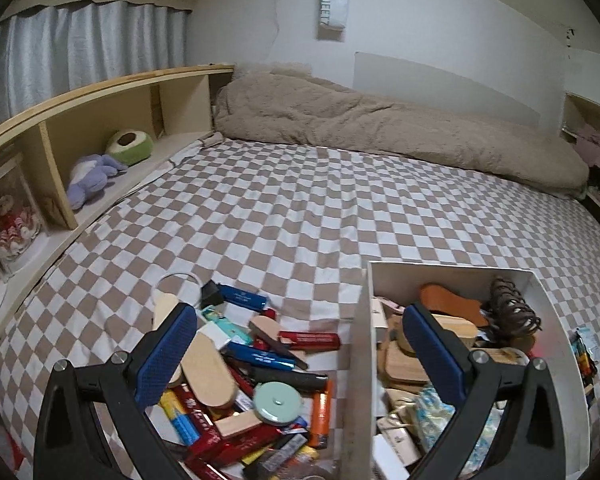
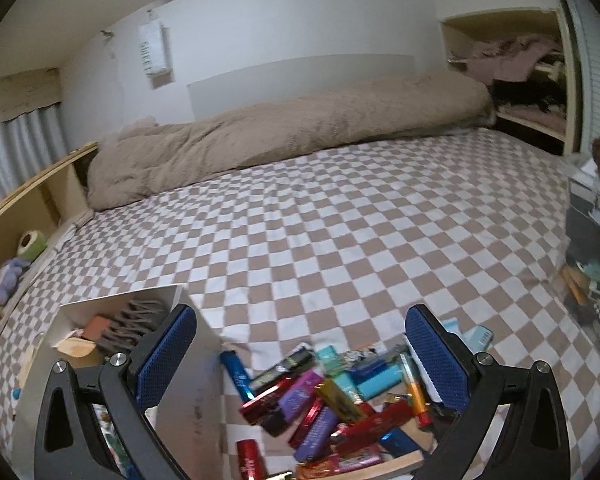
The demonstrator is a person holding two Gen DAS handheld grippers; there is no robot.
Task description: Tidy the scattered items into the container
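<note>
Left gripper: jaws spread wide, nothing between the pads. It hangs low, straddling the near wall of the box; the left pad is over the left pile, the right pad over the box interior.

Right gripper: jaws likewise spread wide and empty. It hangs above the right pile, with its left pad in front of the box wall.

Box: white, open-topped, resting on the checked sheet. Already part filled: wooden pieces, a dark hair claw, a brown flat piece, wrapped packets near the front.

Loose items: two heaps remain on the sheet, one on either side of the box. The left heap holds red and blue tubes, pale wooden paddles, a round green disc and an orange lighter. The right heap holds red, purple, gold and teal tubes, overlapping. A few packets lie apart on the far side of the box.

Step in hand, as judged: between picks, with both grippers empty and poised over the piles. The task looks roughly part done; much is still outside.

Next move calls for: singling out a top-lying piece, such as the disc or a tube lying clear, lowering with the jaws across its narrow side, closing, then lifting over the wall. The overlap is the risk: a neighbour may come up too.
</note>
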